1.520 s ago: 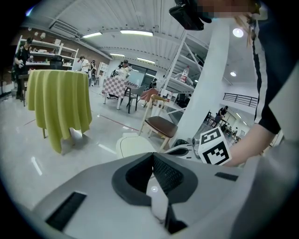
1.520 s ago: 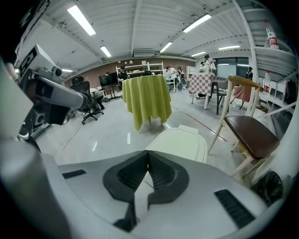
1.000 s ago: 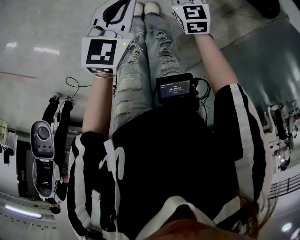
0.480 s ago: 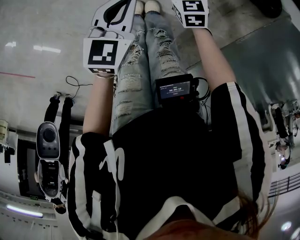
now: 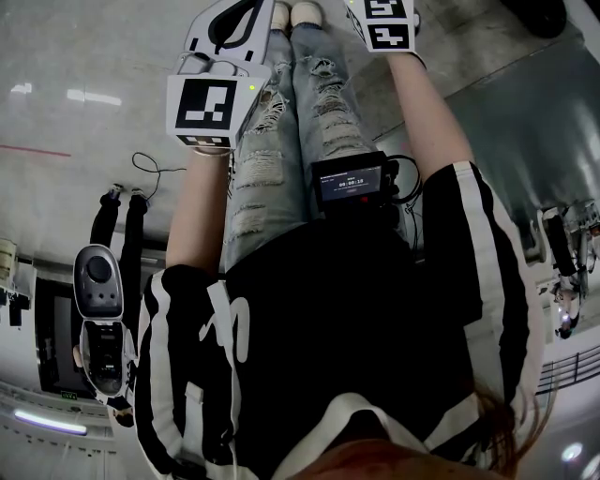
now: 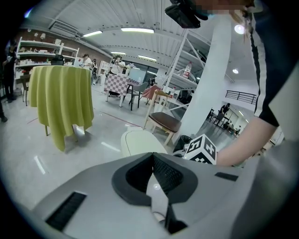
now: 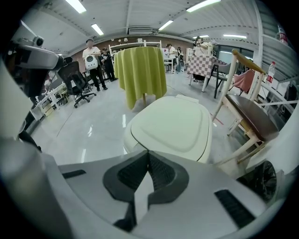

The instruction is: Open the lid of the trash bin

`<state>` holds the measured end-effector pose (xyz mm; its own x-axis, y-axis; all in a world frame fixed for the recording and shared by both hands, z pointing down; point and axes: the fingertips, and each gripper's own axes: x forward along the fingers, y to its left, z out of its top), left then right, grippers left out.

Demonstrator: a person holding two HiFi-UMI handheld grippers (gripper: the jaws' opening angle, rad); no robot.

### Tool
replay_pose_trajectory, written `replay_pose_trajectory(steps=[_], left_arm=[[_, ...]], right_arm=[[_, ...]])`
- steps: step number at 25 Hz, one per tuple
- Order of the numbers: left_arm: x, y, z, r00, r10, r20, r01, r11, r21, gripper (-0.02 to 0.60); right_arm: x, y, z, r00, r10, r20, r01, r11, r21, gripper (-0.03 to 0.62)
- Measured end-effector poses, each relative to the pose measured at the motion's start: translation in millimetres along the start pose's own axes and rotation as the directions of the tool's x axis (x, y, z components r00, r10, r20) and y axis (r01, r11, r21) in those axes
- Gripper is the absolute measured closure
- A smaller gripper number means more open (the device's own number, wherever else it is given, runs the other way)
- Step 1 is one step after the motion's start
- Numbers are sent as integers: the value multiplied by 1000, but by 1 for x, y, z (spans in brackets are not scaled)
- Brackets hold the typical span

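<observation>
The trash bin (image 7: 170, 126) is pale cream with a rounded lid that lies closed; it stands on the shiny floor just ahead of my right gripper (image 7: 148, 155), apart from it. The same bin (image 6: 136, 141) shows beyond my left gripper (image 6: 153, 158), a little to the left of its jaws. Both grippers have their jaws pressed together with nothing between them. In the head view the left marker cube (image 5: 211, 103) and right marker cube (image 5: 386, 24) are held out over the person's legs; the bin is hidden there.
A table under a yellow-green cloth (image 7: 140, 70) stands behind the bin. A wooden chair with a brown seat (image 7: 252, 116) and a black mesh basket (image 7: 262, 177) are to its right. People and an office chair (image 7: 74, 79) are farther back. A recorder (image 5: 352, 178) hangs at the waist.
The right gripper has moved a little further forward, towards the top edge of the head view. The left gripper has hardly moved.
</observation>
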<state>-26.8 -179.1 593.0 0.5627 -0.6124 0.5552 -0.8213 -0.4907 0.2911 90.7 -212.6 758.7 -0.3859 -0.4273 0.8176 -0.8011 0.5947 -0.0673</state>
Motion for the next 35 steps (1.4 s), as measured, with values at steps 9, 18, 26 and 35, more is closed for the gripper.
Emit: replay_pose_trajectory(steps=[9,18,26,35], left_arm=[[0,-5,11,1000,-4,27,4,1000,1,574],[0,-10,13,1000,-17,27,16,1000,16,574],[2,-9,19,999,-24,33,23,999,23,574],[2,-15,23,999,-41,34,40,999,38,574]], right_arm=[[7,-4,-6,1000,-3,-30,3,1000,-7,585],[9,-5,-11,999,-24,-47,23,1000,-19,583],[11,-5,-13,999,-33,-19,34,999,8,583],[11,-7,-10,999,-34,-22,33,999,-17,583]])
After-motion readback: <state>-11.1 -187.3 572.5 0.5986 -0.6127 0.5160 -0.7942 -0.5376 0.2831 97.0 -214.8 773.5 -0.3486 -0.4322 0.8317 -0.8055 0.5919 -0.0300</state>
